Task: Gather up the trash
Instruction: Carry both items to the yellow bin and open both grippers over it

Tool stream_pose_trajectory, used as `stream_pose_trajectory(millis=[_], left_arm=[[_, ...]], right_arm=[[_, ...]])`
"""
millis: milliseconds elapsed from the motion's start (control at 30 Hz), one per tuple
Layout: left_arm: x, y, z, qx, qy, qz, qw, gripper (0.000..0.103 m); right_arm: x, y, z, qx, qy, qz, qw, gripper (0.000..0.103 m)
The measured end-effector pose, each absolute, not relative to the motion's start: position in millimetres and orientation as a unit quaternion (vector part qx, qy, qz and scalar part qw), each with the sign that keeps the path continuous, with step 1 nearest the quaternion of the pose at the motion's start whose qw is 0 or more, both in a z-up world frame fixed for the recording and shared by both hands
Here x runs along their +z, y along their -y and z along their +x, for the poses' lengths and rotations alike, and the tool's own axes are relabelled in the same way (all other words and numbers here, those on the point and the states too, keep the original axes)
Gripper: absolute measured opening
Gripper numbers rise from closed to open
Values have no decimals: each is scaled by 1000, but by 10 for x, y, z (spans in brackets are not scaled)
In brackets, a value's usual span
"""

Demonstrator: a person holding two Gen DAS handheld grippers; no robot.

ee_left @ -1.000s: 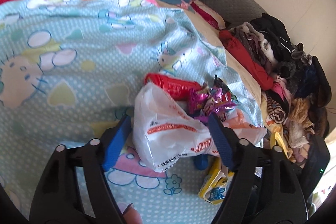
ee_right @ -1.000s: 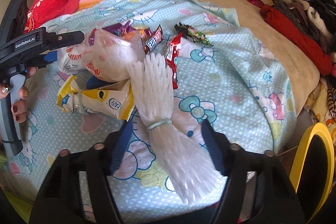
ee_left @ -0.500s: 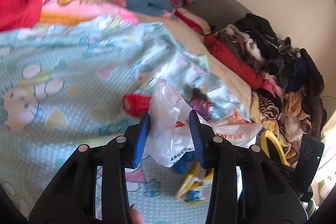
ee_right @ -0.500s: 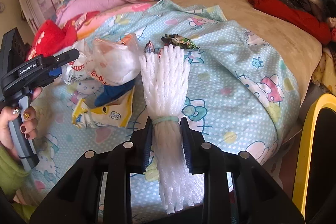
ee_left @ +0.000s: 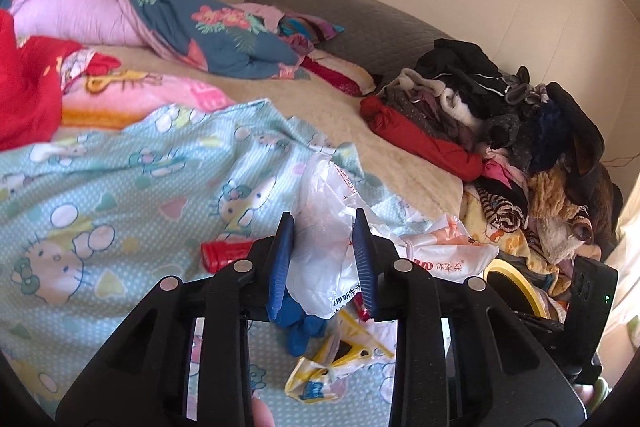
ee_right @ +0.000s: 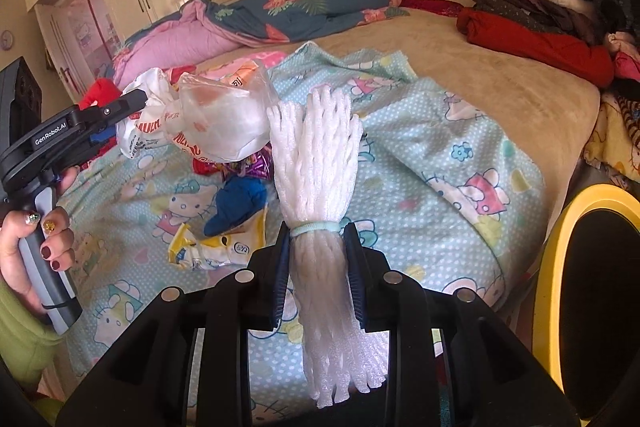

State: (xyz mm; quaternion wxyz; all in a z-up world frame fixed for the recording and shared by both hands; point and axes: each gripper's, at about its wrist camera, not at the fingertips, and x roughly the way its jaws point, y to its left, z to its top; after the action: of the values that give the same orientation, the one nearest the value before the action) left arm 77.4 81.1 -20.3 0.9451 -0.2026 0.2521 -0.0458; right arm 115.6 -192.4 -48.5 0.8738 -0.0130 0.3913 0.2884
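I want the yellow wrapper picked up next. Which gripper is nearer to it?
Left. The left gripper, shut on the plastic bag, hangs just above the yellow wrapper; the right gripper holds the foam netting off to its side.

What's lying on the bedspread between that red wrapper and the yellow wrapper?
In the left wrist view, a crumpled blue piece lies between the red wrapper and the yellow wrapper; the left gripper holds a white plastic bag above it.
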Motion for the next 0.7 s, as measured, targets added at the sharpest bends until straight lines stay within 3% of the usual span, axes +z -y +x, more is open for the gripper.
stream_pose_trajectory(millis=[700], left_arm=[[47,-442,751,-60,-232,-157,958,22]], right_arm=[[-162,2427,1124,254,-349,36,901,25]])
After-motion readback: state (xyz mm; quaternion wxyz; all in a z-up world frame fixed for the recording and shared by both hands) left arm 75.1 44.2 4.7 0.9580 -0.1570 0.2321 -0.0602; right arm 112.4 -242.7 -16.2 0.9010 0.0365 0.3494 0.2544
